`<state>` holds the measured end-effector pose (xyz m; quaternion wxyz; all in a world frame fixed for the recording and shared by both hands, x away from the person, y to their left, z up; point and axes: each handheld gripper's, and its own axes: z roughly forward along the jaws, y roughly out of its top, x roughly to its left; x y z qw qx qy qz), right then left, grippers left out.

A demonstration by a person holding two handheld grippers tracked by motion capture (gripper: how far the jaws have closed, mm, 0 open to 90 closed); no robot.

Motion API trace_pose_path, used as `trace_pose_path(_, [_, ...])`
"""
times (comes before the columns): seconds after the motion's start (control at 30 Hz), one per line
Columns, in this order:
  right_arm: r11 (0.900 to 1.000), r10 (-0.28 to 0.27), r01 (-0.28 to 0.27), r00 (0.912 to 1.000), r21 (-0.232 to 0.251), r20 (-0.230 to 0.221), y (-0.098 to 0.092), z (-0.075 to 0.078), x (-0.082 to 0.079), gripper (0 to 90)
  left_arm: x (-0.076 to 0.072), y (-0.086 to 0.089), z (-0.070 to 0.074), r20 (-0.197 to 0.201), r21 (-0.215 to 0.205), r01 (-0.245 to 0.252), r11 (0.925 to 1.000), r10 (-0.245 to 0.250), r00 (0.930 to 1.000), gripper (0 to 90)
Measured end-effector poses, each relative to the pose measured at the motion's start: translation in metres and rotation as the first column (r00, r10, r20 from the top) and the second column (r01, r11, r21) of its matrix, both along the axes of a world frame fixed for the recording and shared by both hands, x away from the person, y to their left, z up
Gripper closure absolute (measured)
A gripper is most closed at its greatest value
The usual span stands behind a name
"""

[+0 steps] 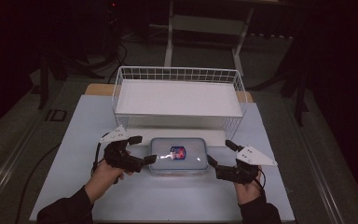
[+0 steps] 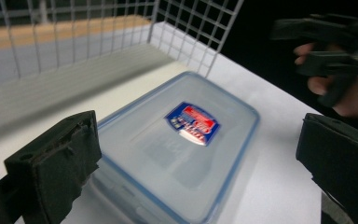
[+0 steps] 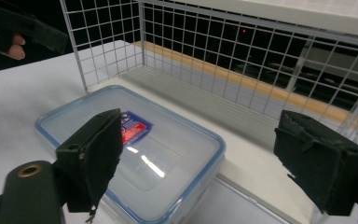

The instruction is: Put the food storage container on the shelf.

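The left gripper [image 1: 145, 149] sits at the left end of the box [image 1: 178, 156], jaws spread wide with nothing pinched; in the left gripper view its 2 black pads stand far apart, the box lying ahead between them and untouched. The right gripper [image 1: 220, 155] is at the box's right end, jaws parted too and gripping nothing; in the right gripper view the box [image 3: 135, 149] lies under and past its left pad. No earlier frame is at hand, so only the released state is told. The box, clear plastic with a blue-rimmed lid and a red and blue label [image 1: 179, 152], lies flat on the white table [image 1: 168, 196], just in front of the wire rack [image 1: 177, 93]. A hand [image 1: 105, 177] holds each gripper
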<state>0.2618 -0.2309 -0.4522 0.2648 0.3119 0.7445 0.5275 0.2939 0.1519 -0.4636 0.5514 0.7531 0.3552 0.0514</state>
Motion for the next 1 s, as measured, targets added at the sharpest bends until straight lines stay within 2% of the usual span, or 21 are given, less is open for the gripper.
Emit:
trace_pose_path(0.03, [1.0, -0.003, 0.003, 0.9999, -0.002, 0.013, -0.001, 0.0, -0.002, 18.6, 0.004, 0.0, -0.003, -0.037, 0.001, -0.008, 1.0, 0.008, 0.9993, 0.0])
trace_pose_path(0.07, [1.0, -0.003, 0.003, 0.9999, -0.002, 0.013, -0.001, 0.0, -0.002, 18.6, 0.004, 0.0, -0.003, -0.037, 0.001, -0.008, 1.0, 0.008, 0.9993, 0.0])
trace_pose_path(0.17, [0.999, -0.018, 0.018, 0.9996, -0.03, 0.02, 0.001, -0.002, -0.008, 16.6, 0.014, 0.002, -0.012, -0.128, -0.036, -0.021, 0.9992, 0.016, 0.9917, 0.0])
trace_pose_path(0.2, [0.999, -0.014, 0.015, 0.9999, -0.038, 0.009, 0.002, -0.002, -0.008, 15.6, 0.018, 0.003, -0.016, -0.172, -0.049, -0.023, 0.9985, 0.014, 0.9849, 0.0])
trace_pose_path(0.3, [1.0, -0.002, 0.001, 1.0, -0.013, -0.007, 0.0, -0.005, -0.011, 12.5, 0.024, 0.002, -0.025, -0.248, -0.061, -0.035, 0.9975, 0.019, 0.9687, 0.0])
trace_pose_path(0.33, [1.0, -0.004, 0.004, 1.0, -0.012, -0.007, 0.0, -0.005, -0.011, 11.2, 0.027, 0.002, -0.028, -0.282, -0.058, -0.036, 0.9976, 0.018, 0.9591, 0.0])
trace_pose_path(0.4, [1.0, -0.012, 0.012, 0.9999, -0.028, 0.005, 0.001, -0.005, -0.012, 10.3, 0.029, 0.002, -0.032, -0.311, -0.058, -0.035, 0.9977, 0.015, 0.9502, 0.0])
trace_pose_path(0.47, [1.0, 0.001, -0.001, 1.0, -0.026, 0.009, 0.002, -0.005, -0.013, 9.8, 0.031, 0.001, -0.036, -0.341, -0.029, -0.033, 0.999, 0.021, 0.9397, 0.0])
trace_pose_path(0.5, [1.0, 0.001, -0.001, 1.0, -0.026, 0.009, 0.002, -0.005, -0.013, 9.8, 0.031, 0.001, -0.037, -0.352, -0.033, -0.034, 0.9989, 0.02, 0.9358, 0.0])
trace_pose_path(0.53, [0.999, 0.008, -0.008, 1.0, -0.032, 0.003, 0.004, -0.006, -0.013, 9.8, 0.033, 0.002, -0.04, -0.376, -0.044, -0.04, 0.9982, 0.021, 0.9263, 0.0])
trace_pose_path(0.63, [0.999, 0.008, -0.008, 1.0, -0.041, -0.003, 0.006, -0.007, -0.013, 9.9, 0.036, 0.005, -0.046, -0.416, -0.057, -0.048, 0.9972, 0.02, 0.9092, 2.5])
trace_pose_path(0.67, [0.999, 0.007, -0.007, 1.0, -0.047, 0.0, 0.007, -0.008, -0.013, 9.9, 0.037, 0.006, -0.049, -0.431, -0.068, -0.066, 0.9955, 0.03, 0.9018, 7.5])
trace_pose_path(0.7, [0.999, 0.007, -0.007, 1.0, -0.047, 0.0, 0.007, -0.008, -0.013, 9.9, 0.037, 0.007, -0.051, -0.442, -0.078, -0.064, 0.9949, 0.023, 0.8969, 7.5])
trace_pose_path(0.73, [0.999, 0.009, -0.01, 1.0, -0.045, -0.003, 0.007, -0.008, -0.013, 9.9, 0.039, 0.007, -0.055, -0.459, -0.074, -0.077, 0.9943, 0.034, 0.8877, 11.0])
trace_pose_path(0.77, [0.999, 0.009, -0.01, 1.0, -0.045, -0.003, 0.007, -0.008, -0.013, 9.9, 0.039, 0.007, -0.055, -0.459, -0.074, -0.077, 0.9943, 0.034, 0.8877, 12.6])
trace_pose_path(0.8, [0.999, 0.009, -0.01, 1.0, -0.045, -0.002, 0.007, -0.007, -0.013, 9.9, 0.04, 0.007, -0.057, -0.475, -0.069, -0.079, 0.9945, 0.037, 0.8791, 12.6])
trace_pose_path(0.83, [0.999, 0.01, -0.01, 0.9999, -0.045, -0.006, 0.007, -0.007, -0.012, 9.9, 0.04, 0.007, -0.059, -0.479, -0.076, -0.082, 0.9937, 0.036, 0.8769, 14.3])
trace_pose_path(0.87, [0.999, 0.012, -0.012, 0.9999, -0.048, -0.008, 0.006, -0.007, -0.012, 10.2, 0.041, 0.008, -0.062, -0.494, -0.089, -0.083, 0.9925, 0.029, 0.8687, 15.8])
trace_pose_path(0.9, [0.999, 0.012, -0.012, 0.9999, -0.048, -0.008, 0.006, -0.007, -0.012, 10.2, 0.041, 0.008, -0.062, -0.494, -0.089, -0.083, 0.9925, 0.029, 0.8687, 18.3])
trace_pose_path(0.93, [0.998, 0.008, -0.009, 0.9999, -0.057, -0.014, 0.006, -0.009, -0.01, 10.2, 0.042, 0.008, -0.064, -0.509, -0.105, -0.089, 0.9904, 0.023, 0.8603, 19.7])
trace_pose_path(1.0, [0.998, 0.009, -0.01, 0.9998, -0.055, -0.02, 0.006, -0.01, -0.009, 10.2, 0.044, 0.009, -0.067, -0.525, -0.114, -0.09, 0.9894, 0.017, 0.8507, 21.1])
